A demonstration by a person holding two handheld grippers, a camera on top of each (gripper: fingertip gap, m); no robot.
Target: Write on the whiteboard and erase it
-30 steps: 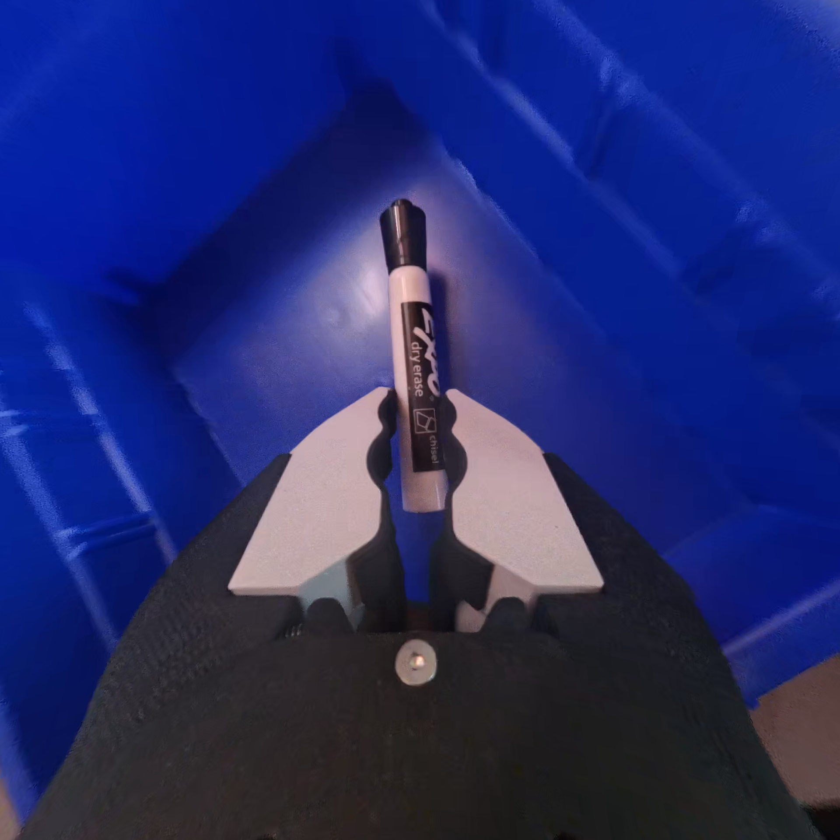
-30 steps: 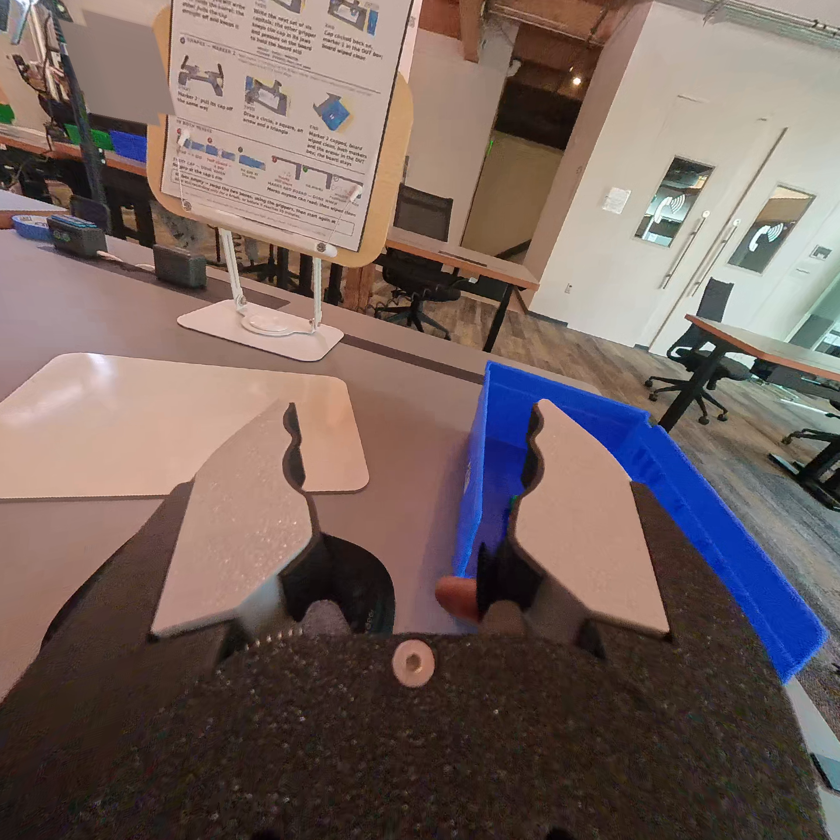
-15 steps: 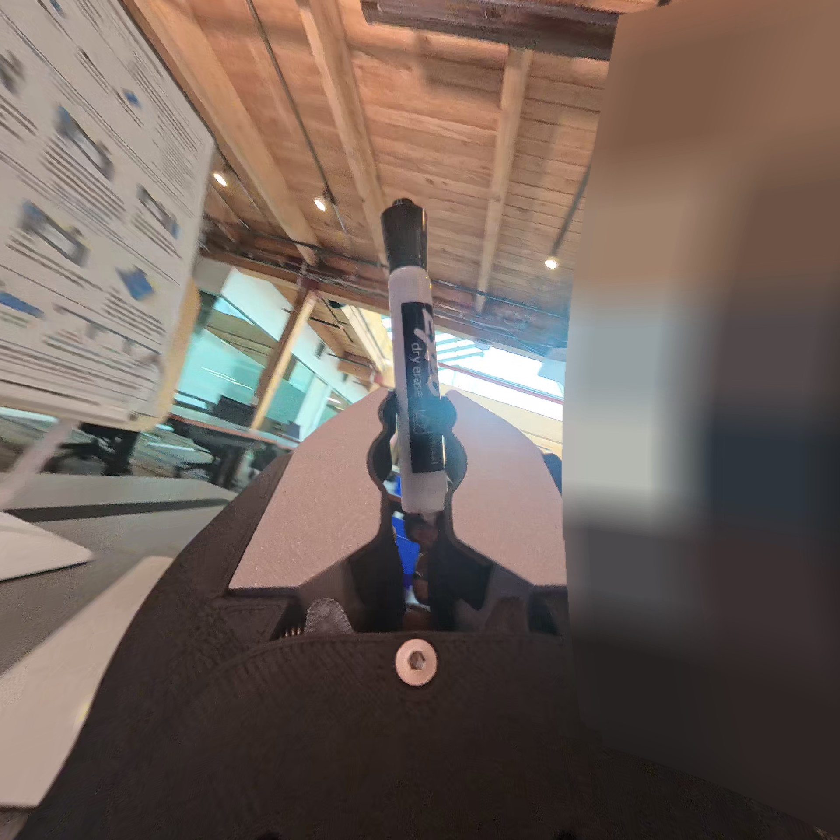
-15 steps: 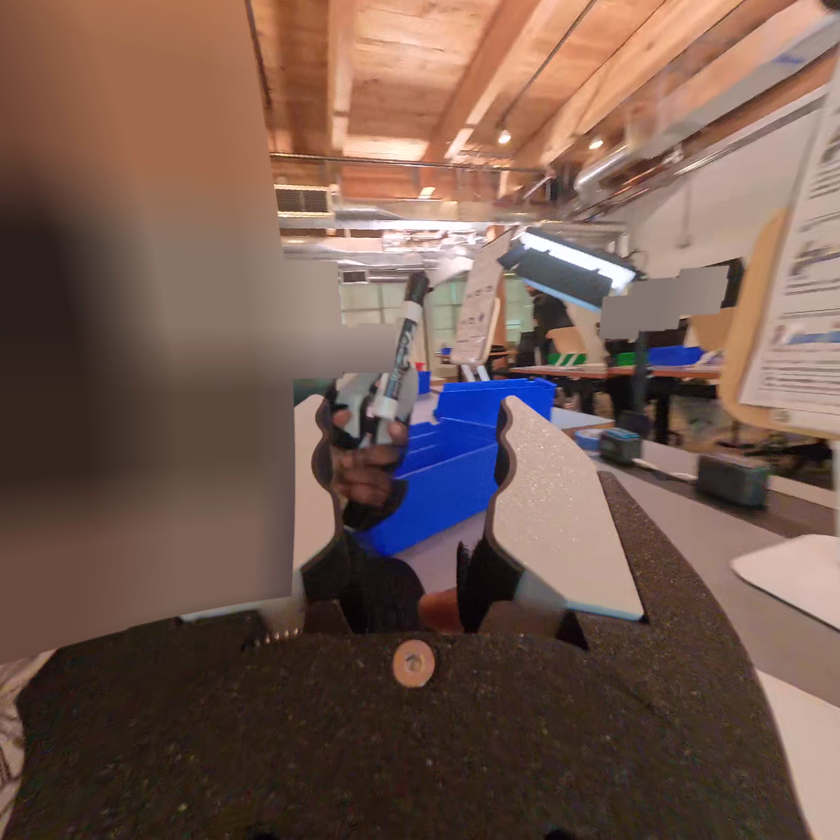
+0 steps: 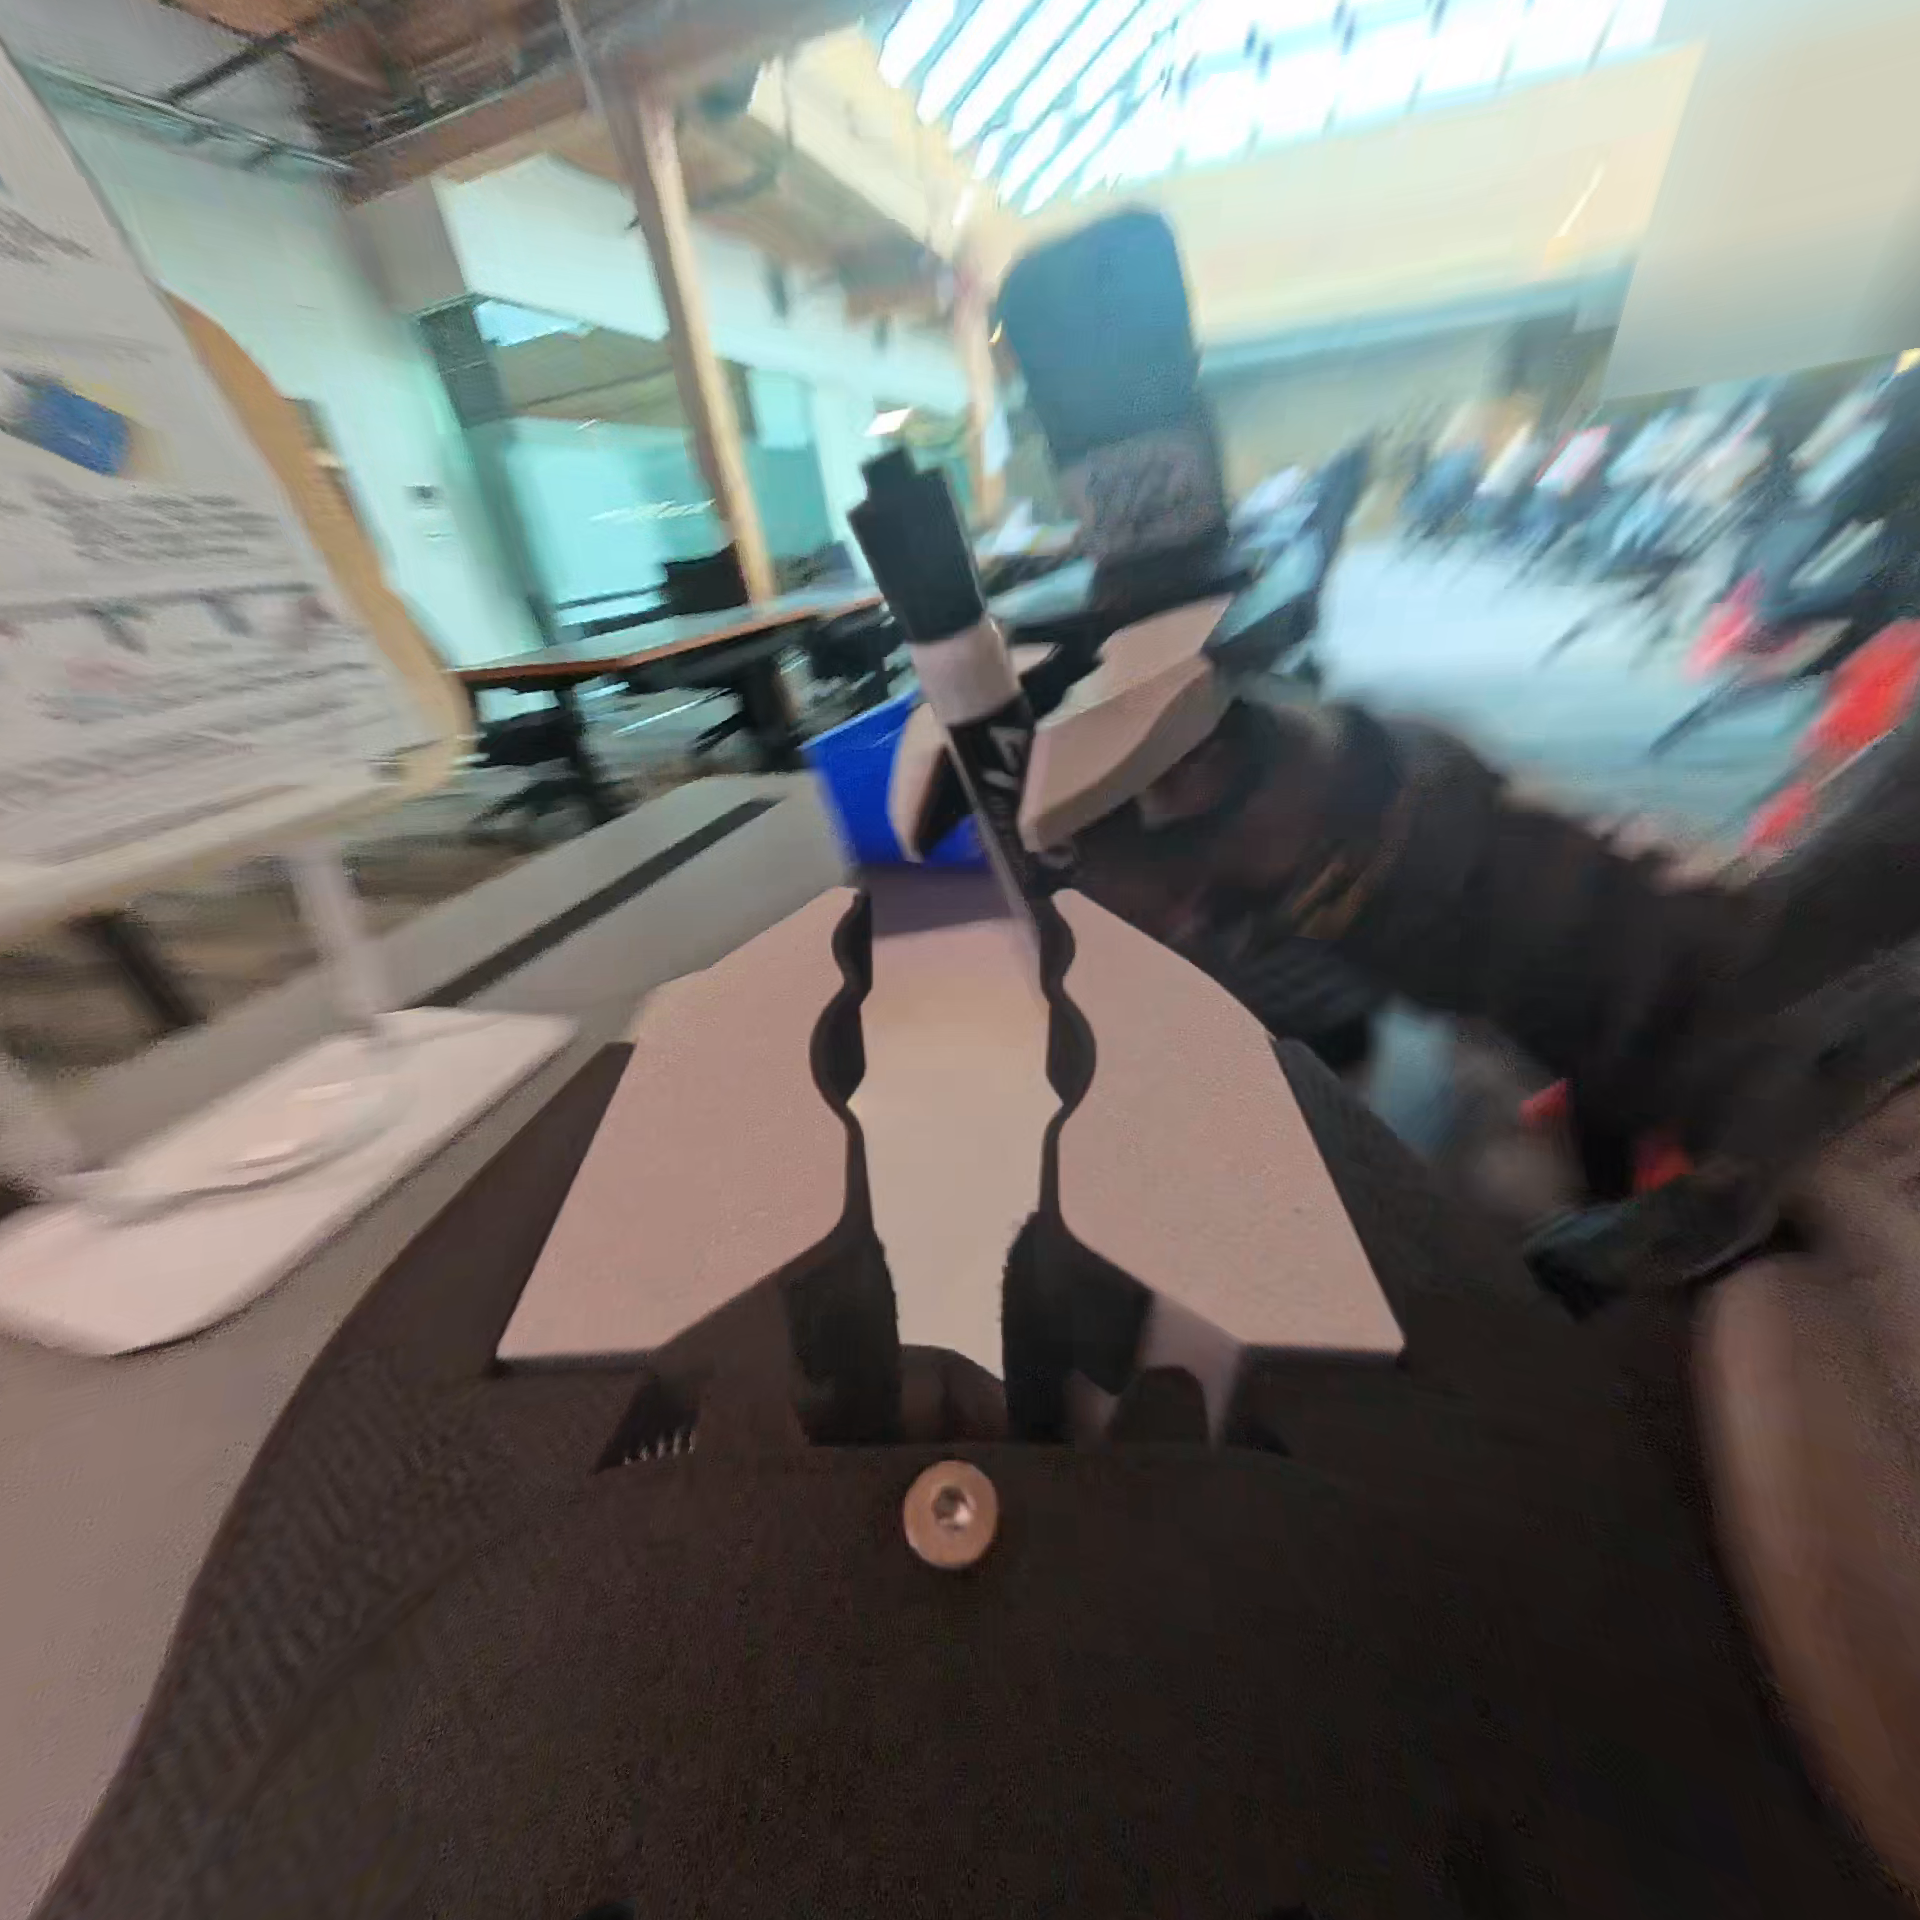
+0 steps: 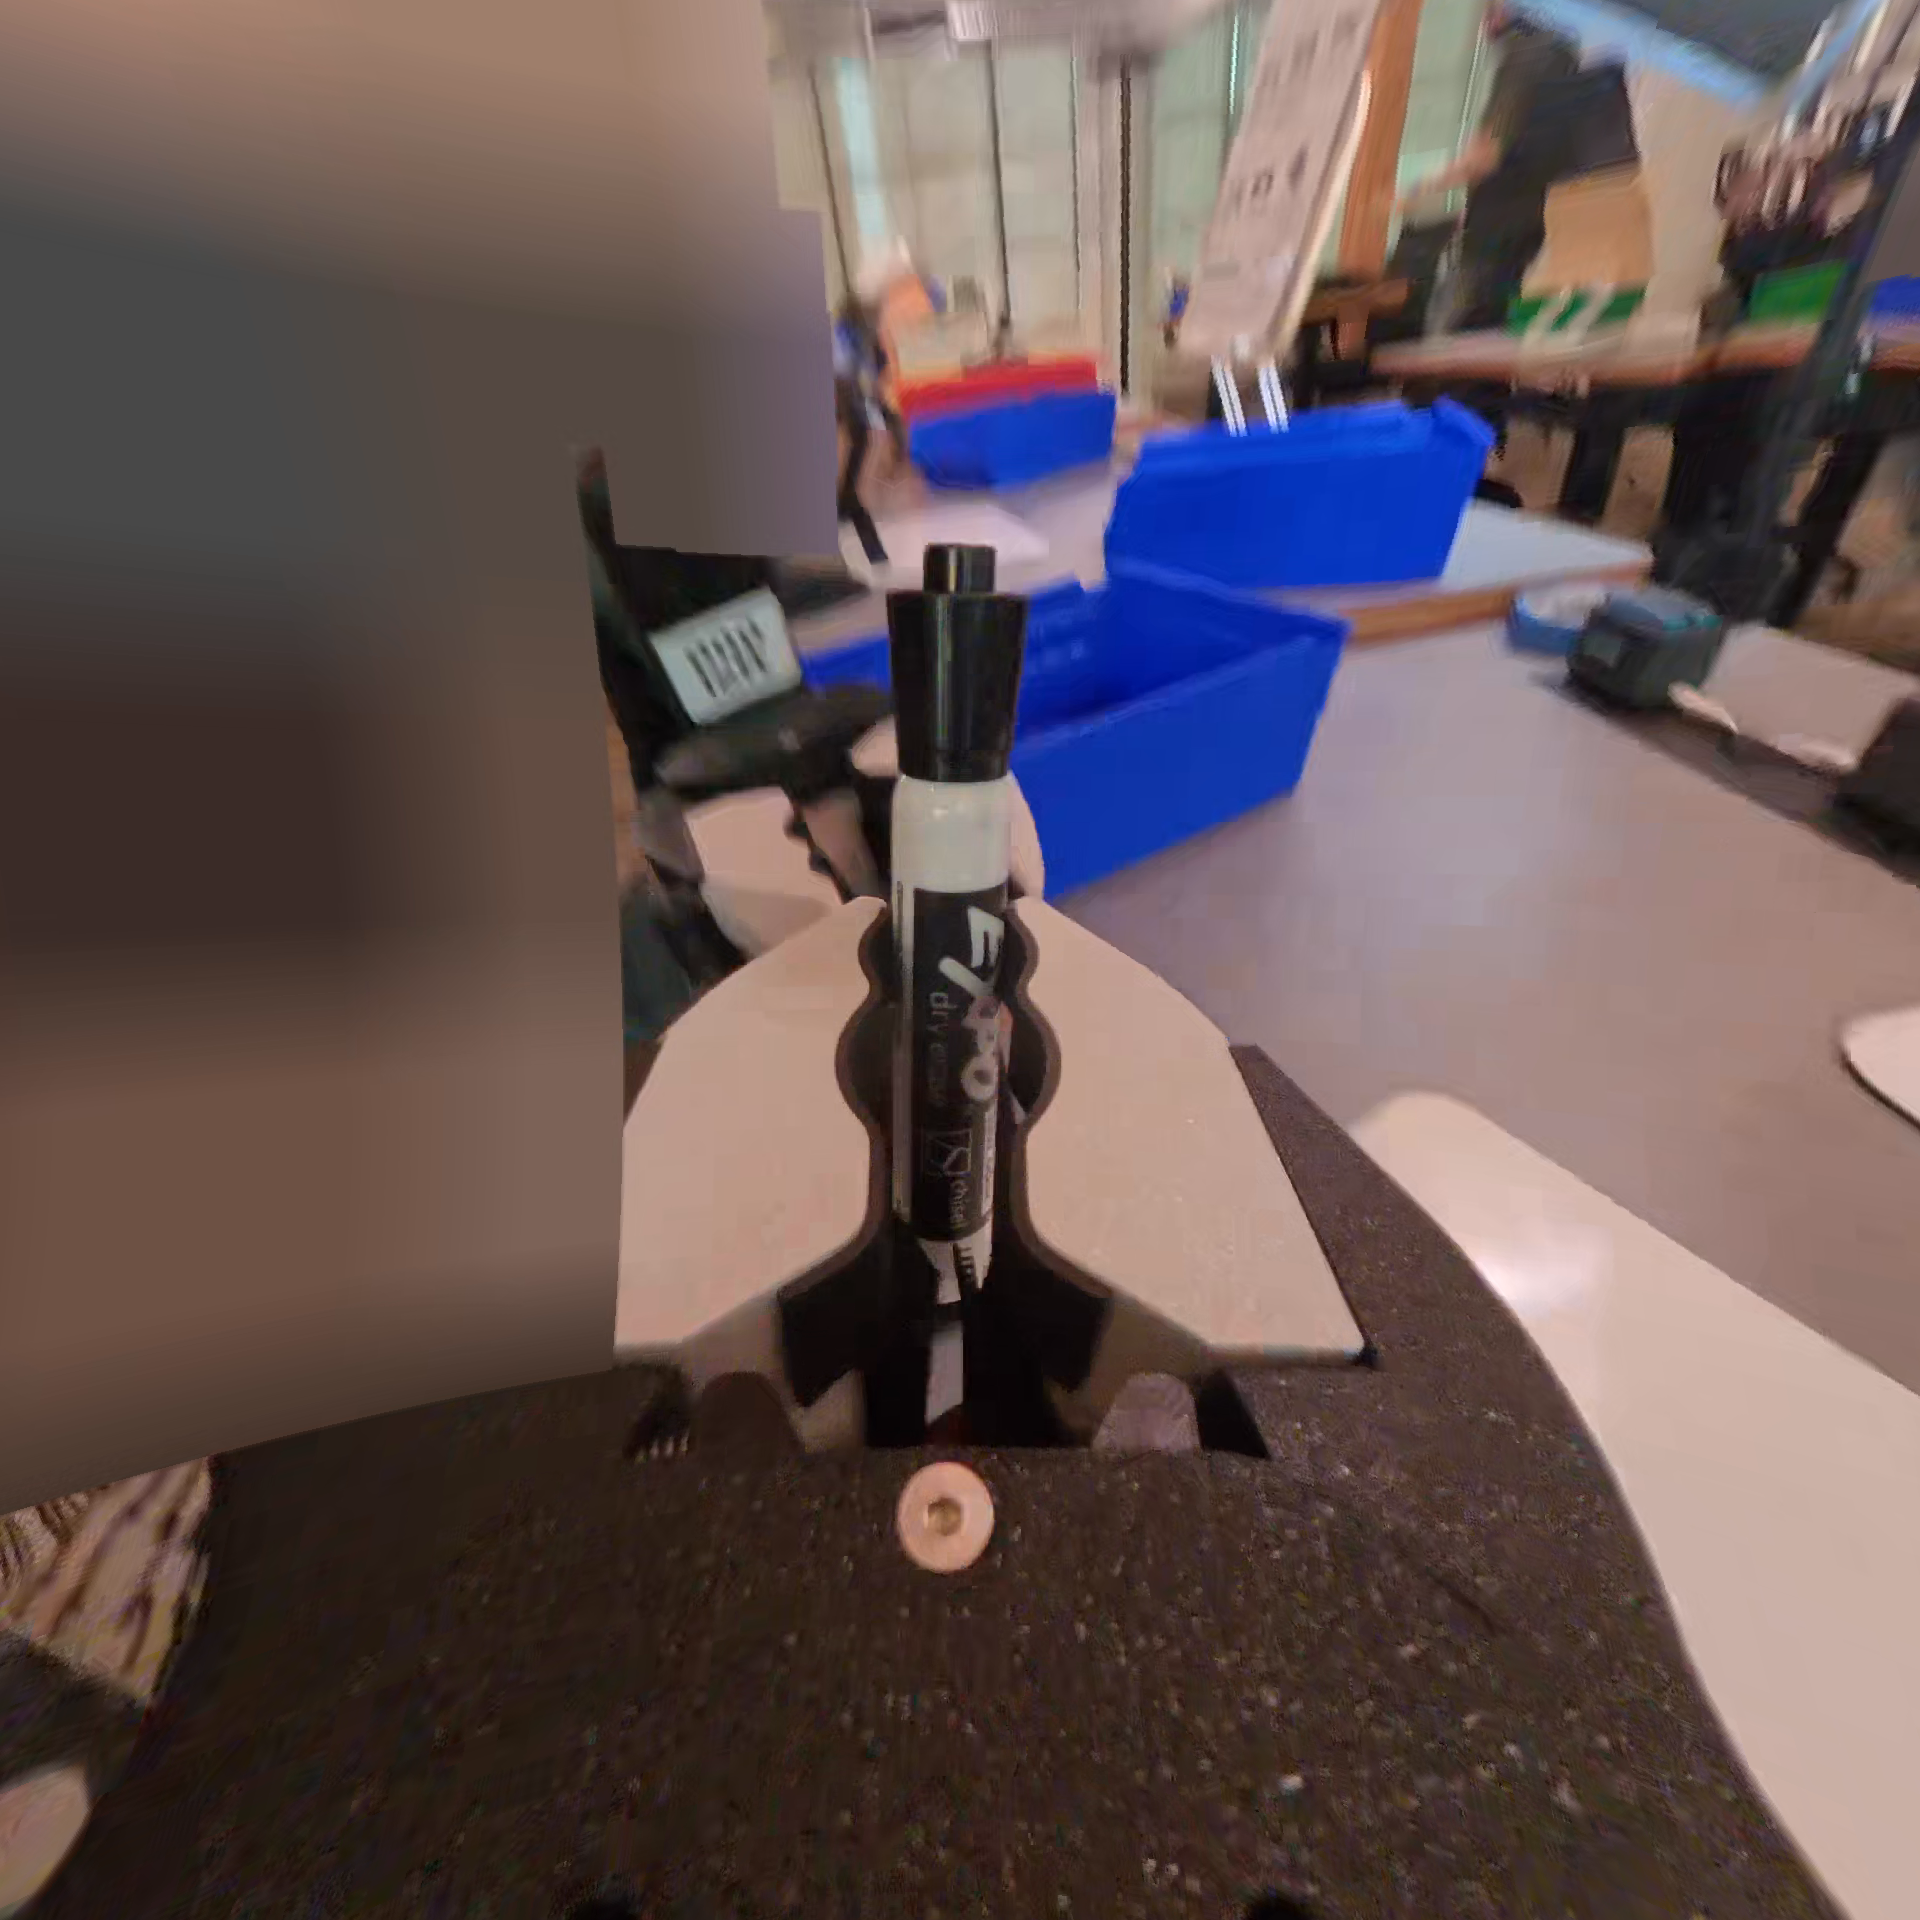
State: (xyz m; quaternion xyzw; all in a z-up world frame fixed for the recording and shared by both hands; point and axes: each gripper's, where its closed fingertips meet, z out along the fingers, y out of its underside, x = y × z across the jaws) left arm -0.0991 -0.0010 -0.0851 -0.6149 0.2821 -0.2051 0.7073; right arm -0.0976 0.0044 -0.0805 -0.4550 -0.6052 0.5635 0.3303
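Black-capped white marker [image 6: 951, 831]; blue bin [image 6: 1164, 707]; pale grey claw fingers [image 6: 1143, 1143]

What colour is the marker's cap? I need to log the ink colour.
Black cap on a white-barrelled marker, clearest in the right wrist view.

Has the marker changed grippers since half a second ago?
Yes. The marker now sits clamped in the right gripper, in front of the blue bin; the left gripper is open and empty.
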